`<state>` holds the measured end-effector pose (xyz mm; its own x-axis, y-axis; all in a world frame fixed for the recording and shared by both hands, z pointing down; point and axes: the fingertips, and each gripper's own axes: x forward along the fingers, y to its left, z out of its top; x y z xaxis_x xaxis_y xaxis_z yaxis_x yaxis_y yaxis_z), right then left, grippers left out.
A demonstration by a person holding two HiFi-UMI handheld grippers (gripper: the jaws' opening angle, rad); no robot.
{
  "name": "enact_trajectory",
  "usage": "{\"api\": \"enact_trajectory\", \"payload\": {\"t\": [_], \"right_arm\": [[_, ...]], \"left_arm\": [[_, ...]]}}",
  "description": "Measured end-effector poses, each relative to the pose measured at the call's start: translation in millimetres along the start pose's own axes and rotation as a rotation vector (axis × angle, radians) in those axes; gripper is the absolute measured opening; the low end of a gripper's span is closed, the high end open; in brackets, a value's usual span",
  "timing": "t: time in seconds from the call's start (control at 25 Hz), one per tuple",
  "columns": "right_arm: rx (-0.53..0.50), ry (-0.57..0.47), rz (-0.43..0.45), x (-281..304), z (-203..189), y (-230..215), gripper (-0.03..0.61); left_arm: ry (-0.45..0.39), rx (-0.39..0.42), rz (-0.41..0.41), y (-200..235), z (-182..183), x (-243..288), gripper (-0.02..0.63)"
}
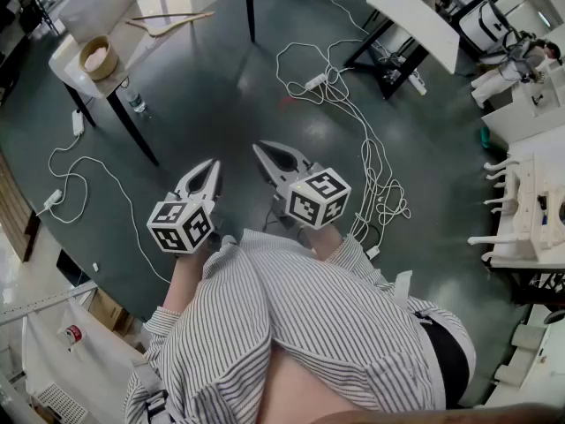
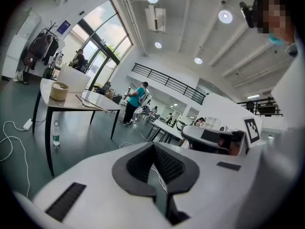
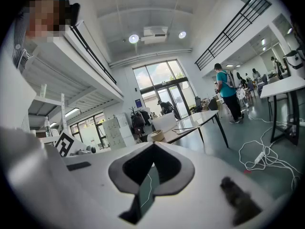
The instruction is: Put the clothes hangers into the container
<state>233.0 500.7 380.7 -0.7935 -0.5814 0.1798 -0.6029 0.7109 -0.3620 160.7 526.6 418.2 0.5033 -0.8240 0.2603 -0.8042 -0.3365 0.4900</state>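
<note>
Both tongs were seen shut w/ nothing gripped: left tongs (image 1: 212, 166) and right tongs (image 1: 259, 149) were held side by side over the floor. Wooden hanger (image 1: 168, 23) was spotted on the worktop (image 1: 141, 47) beside a white container (image 1: 95, 3), well apart from the tongs.

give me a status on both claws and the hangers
Left claw shut, empty. Right claw shut, empty. Light wooden clothes hanger on the white table, out of reach, untouched. White cables strewn on the grey floor ahead.
</note>
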Motion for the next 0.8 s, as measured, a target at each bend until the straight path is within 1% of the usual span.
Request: {"api": "enact_trajectory", "payload": {"t": [0.16, 0.36, 0.44, 0.52, 0.6, 0.68, 0.72, 0.8], "right_arm": [[-0.012, 0.004, 0.002, 1, 4, 1, 0.014], [-0.047, 0.045, 0.038, 6, -5, 9, 0.014], [-0.06, 0.048, 0.04, 8, -6, 12, 0.014], [-0.085, 0.043, 0.025, 8, -5, 12, 0.014], [-0.088, 0.04, 0.024, 9, -3, 11, 0.014], [-0.058, 0.021, 0.036, 9, -1, 11, 0.015], [-0.05, 0.01, 0.034, 8, 2, 10, 0.015], [-0.068, 0.001, 0.017, 8, 5, 4, 0.015]], "left_arm": [[0.011, 0.029, 0.009, -2, 1, 3, 0.011], [0.012, 0.02, 0.003, -3, 0, 4, 0.011], [0.019, 0.04, -0.003, -4, -1, 5, 0.011], [0.024, 0.077, -0.011, -7, 1, 7, 0.011], [-0.003, 0.097, -0.005, -8, 8, 8, 0.011], [-0.036, 0.091, -0.002, -10, 14, 8, 0.011], [-0.041, 0.085, 0.001, -10, 15, 9, 0.011], [-0.028, 0.089, 0.009, -10, 14, 13, 0.011]]}}
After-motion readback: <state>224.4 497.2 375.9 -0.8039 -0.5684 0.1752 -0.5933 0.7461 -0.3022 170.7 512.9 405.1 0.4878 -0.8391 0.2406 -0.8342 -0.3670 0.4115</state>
